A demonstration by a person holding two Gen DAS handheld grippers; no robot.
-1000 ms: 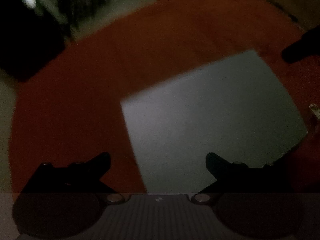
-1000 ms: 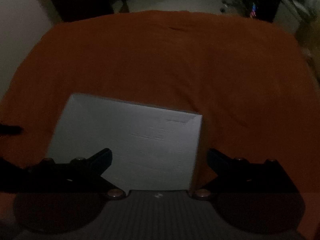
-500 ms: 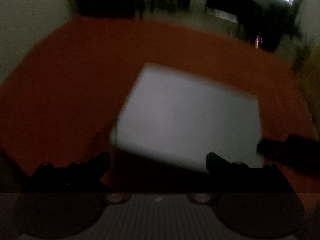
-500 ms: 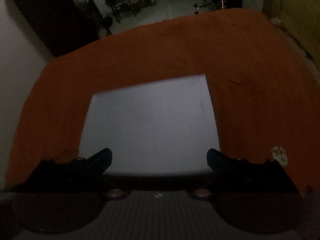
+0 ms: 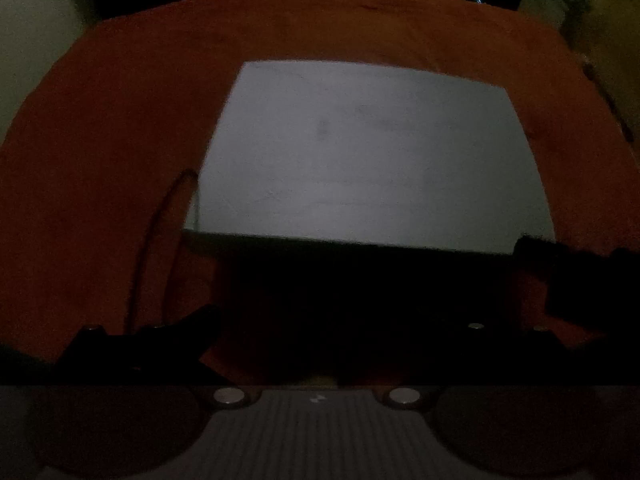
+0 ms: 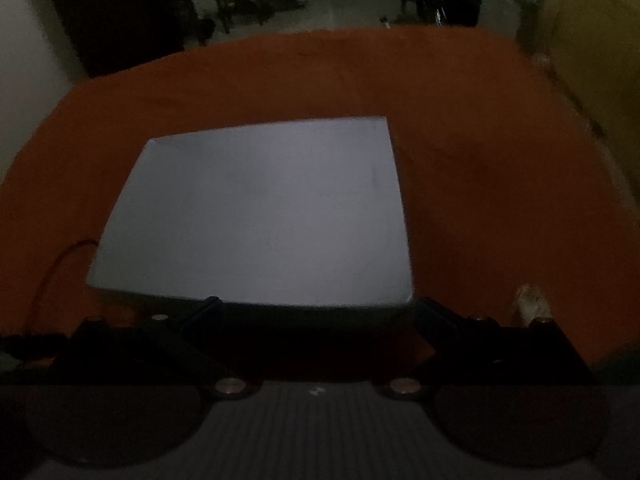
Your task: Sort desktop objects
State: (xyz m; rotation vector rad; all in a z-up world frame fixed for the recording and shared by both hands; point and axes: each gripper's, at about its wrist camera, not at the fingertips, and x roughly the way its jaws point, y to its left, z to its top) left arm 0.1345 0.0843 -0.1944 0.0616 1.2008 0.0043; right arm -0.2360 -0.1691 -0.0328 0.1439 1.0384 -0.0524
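Only the right wrist view shows a pale small object [image 6: 530,300] beside the grey box [image 6: 256,216].

One flat grey rectangular box [image 5: 372,156] [image 6: 260,216]; one thin red cable [image 5: 156,232] [image 6: 52,268]; one small pale crumpled object [image 6: 530,300]; one orange tablecloth [image 5: 120,120] [image 6: 500,160].

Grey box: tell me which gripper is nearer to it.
Right. The right gripper has its fingertips at the near edge of the box. The left gripper sits back from that edge, a dark gap between.
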